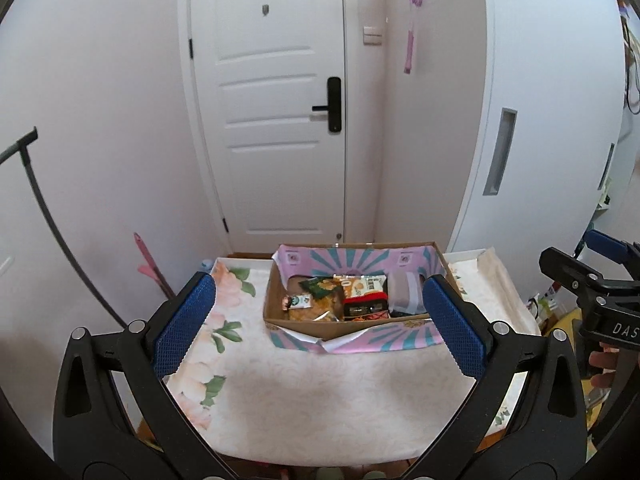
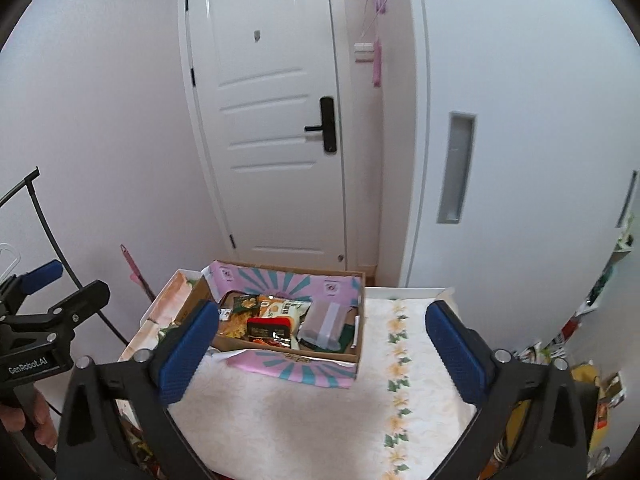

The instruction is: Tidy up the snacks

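Observation:
A cardboard box (image 1: 276, 300) with pink and teal flaps stands at the far end of the small table (image 1: 304, 400). Inside lie several snack packets: a red pack (image 1: 366, 305), a green one (image 1: 320, 286), a white one (image 1: 366, 283) and a grey pack (image 1: 406, 292). My left gripper (image 1: 318, 320) hangs open, back from the box, nothing between its blue pads. In the right wrist view the box (image 2: 352, 344) sits left of centre, with the red pack (image 2: 270, 326) inside. My right gripper (image 2: 324, 350) is open and empty too. The right gripper (image 1: 600, 296) shows at the left view's right edge.
The table wears a floral cloth (image 2: 396, 380). Behind it stand a white door (image 1: 276, 120) and a white cabinet (image 2: 520, 160). A pink mop handle (image 1: 150, 266) and a dark curved pole (image 1: 44, 208) lean at the left. Cluttered items (image 2: 584, 364) lie low on the right.

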The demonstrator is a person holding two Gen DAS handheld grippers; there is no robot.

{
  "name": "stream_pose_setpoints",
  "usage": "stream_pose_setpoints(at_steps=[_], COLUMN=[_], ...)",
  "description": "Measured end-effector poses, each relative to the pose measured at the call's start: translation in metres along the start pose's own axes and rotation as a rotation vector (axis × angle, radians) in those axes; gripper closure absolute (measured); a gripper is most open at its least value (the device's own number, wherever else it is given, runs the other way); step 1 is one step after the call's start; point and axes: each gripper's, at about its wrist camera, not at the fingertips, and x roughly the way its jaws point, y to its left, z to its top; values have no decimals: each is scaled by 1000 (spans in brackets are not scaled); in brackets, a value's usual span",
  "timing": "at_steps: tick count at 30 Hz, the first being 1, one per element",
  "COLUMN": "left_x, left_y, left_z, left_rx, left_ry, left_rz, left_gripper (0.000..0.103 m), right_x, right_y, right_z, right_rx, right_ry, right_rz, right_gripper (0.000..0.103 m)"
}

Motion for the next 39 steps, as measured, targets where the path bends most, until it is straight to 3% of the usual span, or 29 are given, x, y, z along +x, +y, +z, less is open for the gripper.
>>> stream_pose_setpoints(at_steps=[14, 39], left_x=[-13, -3], left_y=[14, 21], left_z=[-9, -4], left_rx=[-20, -20], left_ry=[-31, -38], left_rz=[-35, -40], left_gripper=[0, 0], right_x=[-24, -13], right_y=[2, 14], right_z=[-17, -14], right_rx=[49, 39], right_ry=[-48, -54], right_rz=[-98, -104], right_gripper=[0, 0])
